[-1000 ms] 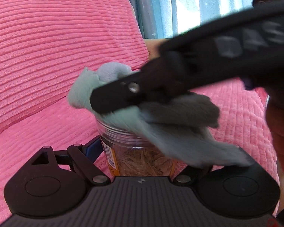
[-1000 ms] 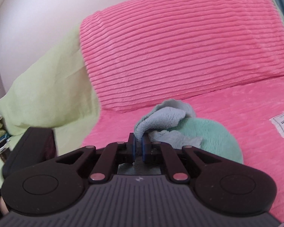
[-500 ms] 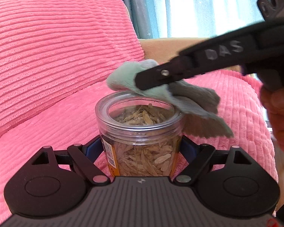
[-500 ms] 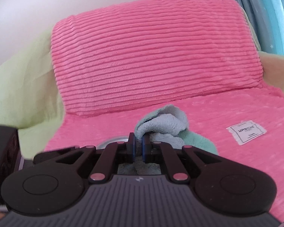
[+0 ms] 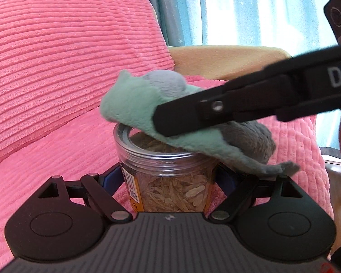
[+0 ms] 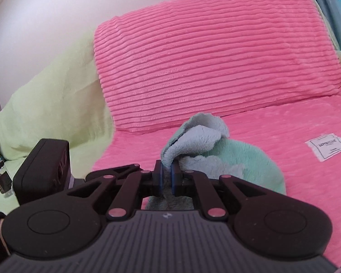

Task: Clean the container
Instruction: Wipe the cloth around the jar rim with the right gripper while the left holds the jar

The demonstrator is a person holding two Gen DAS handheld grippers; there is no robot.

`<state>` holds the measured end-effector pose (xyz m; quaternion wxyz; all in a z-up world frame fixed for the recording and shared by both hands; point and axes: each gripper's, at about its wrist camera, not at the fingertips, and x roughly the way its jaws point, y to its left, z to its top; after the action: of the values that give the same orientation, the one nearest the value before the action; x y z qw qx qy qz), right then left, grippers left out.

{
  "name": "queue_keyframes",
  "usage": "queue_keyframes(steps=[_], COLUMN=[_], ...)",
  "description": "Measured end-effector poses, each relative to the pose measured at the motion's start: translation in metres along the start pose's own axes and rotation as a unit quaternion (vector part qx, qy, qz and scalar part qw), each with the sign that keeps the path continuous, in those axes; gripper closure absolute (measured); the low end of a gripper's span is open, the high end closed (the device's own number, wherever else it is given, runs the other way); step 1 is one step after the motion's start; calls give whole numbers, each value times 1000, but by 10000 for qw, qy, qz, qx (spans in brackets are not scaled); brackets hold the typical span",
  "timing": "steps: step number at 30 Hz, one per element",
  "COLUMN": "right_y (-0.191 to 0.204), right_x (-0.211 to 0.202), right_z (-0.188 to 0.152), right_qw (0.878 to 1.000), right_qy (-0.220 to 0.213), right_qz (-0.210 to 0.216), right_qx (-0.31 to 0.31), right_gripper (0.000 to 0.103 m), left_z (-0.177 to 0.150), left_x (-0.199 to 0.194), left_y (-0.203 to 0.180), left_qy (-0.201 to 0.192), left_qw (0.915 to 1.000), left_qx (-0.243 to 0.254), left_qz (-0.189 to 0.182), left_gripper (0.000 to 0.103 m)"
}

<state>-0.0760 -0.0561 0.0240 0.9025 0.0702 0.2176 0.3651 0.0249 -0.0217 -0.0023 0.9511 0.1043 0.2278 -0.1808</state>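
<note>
A clear plastic jar [image 5: 166, 170] with pale dried flakes inside and an orange label is clamped between my left gripper's [image 5: 168, 177] blue-padded fingers, held above the pink seat. A mint-green and grey cloth [image 5: 143, 104] rests across the jar's clear top on the right and back side. My right gripper [image 5: 170, 122] reaches in from the right, shut on that cloth. From the right wrist camera, the right gripper [image 6: 167, 177] pinches the cloth [image 6: 197, 141] between its blue pads, and the jar is hidden beneath it.
A pink ribbed sofa cushion [image 6: 211, 54] and pink seat cover [image 6: 307, 182] with a white label [image 6: 327, 146] fill the background. A light green blanket [image 6: 52, 95] lies at the left. Blue curtains [image 5: 238, 9] hang behind a tan armrest [image 5: 227, 59].
The right gripper drew the cloth back off the jar's top to its rim, then pushed it forward over the top again. The jar stayed gripped in the left gripper.
</note>
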Motion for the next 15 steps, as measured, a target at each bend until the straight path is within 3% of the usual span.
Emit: queue_keyframes(steps=[15], right_y=[-9], right_x=[17], right_z=[8], right_qw=[9967], right_qy=[-173], right_qz=[-791], right_qx=[-69], right_gripper=[98], left_z=[6], left_x=[-1], left_y=[-1], left_qy=[-59], left_qw=[9999], left_qx=[-77], left_qz=[55], left_gripper=[18])
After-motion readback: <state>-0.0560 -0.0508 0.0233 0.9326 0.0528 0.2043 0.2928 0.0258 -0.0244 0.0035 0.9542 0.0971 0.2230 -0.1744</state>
